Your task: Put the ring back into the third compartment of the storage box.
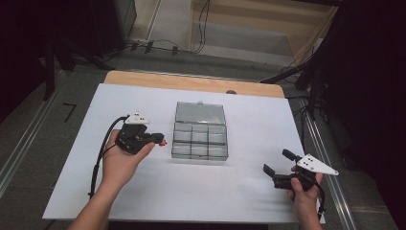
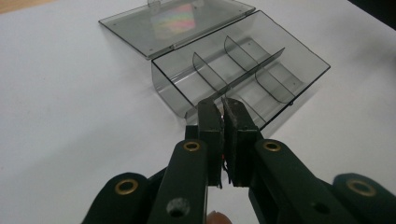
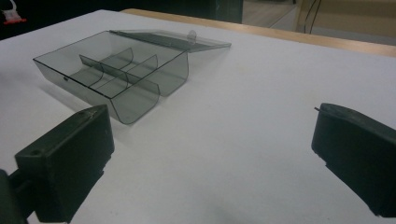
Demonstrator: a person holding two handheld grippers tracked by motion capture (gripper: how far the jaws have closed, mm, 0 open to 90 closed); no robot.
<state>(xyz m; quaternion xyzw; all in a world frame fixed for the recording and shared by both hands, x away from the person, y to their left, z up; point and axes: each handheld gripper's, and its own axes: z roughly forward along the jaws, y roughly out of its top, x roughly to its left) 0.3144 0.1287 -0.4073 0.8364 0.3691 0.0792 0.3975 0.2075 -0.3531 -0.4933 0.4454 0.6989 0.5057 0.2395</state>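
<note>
Left gripper (image 2: 222, 109) was clamped on something small and red, identity unclear; it could snag the compartment box (image 2: 243, 74) rim. Right gripper (image 3: 210, 154) hung wide open.

box (image 1: 199, 139) between grippers (lid (image 1: 199, 113) behind), on table (image 1: 249, 191).

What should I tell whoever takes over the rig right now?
Left gripper: jaws closed, or nearly so, on something small and red, too small to identify, held just left of the box.
Right gripper: jaws wide open, holding nothing, at the table's near right side.
Compartment box: at the table's middle, lid swung open and lying flat behind it; all compartments look empty.
Done: box opened, small item picked up.
Left: likely placing the item in a compartment, the nearest being on the box's left side; the lid may need closing afterwards.
</note>
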